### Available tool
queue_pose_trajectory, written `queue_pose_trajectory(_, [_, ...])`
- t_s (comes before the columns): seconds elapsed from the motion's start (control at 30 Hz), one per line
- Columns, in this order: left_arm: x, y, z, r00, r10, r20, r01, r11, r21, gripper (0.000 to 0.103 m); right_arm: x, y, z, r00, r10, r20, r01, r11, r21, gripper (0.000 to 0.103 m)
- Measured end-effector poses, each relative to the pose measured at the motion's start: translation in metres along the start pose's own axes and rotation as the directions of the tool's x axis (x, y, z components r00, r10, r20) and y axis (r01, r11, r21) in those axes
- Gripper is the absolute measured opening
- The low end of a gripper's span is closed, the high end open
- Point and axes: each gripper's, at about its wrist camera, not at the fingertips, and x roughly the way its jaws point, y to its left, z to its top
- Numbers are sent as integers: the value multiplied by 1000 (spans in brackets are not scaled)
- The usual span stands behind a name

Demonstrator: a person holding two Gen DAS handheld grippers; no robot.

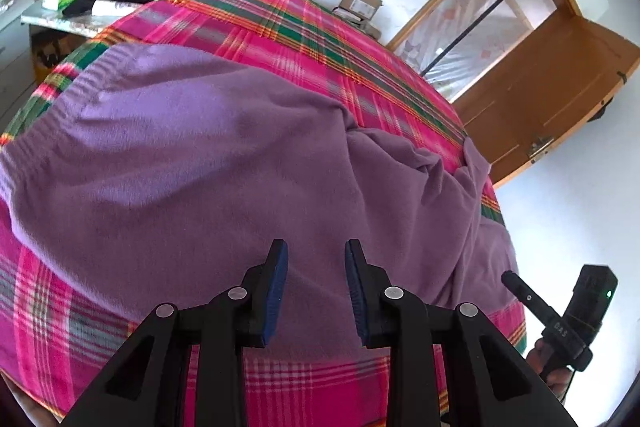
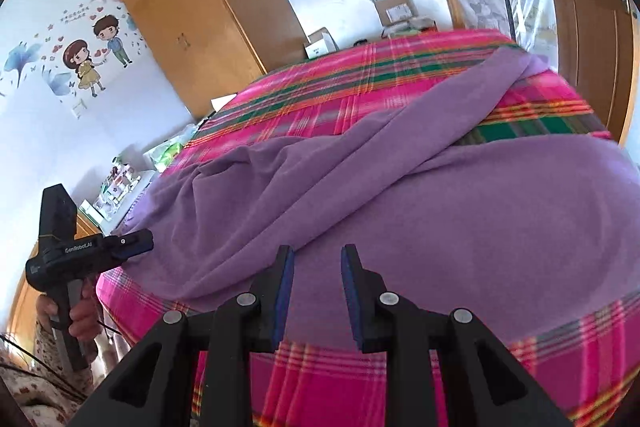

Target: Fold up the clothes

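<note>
Both tongs stand spread, pinching nothing: the left gripper [image 1: 316, 267] and the right gripper [image 2: 316, 271] each hover over one purple garment [image 1: 208, 163], which lies rumpled across one pink plaid bedspread [image 1: 312, 35]. Two cardboard boxes [image 2: 394, 9] sit beyond the bed.

In front of me, one purple fleece garment [image 1: 208, 163] lies spread on the pink plaid bed [image 1: 304, 39], ribbed hem flat, one sleeve [image 2: 400, 131] stretched out straight.
</note>
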Motion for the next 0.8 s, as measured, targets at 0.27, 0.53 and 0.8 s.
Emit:
queue_pose_trajectory(0.27, [11, 6, 15, 999, 25, 20, -25, 1000, -8, 31, 31, 28, 39, 995, 98, -11, -98, 990, -100, 25])
queue_pose_trajectory(0.53, [11, 12, 25, 998, 58, 35, -58, 998, -3, 31, 66, 48, 64, 983, 177, -55, -183, 974, -130, 25])
queue_pose_trajectory(0.8, [14, 18, 29, 997, 66, 40, -65, 998, -18, 31, 77, 53, 75, 982, 179, -52, -184, 976, -113, 25])
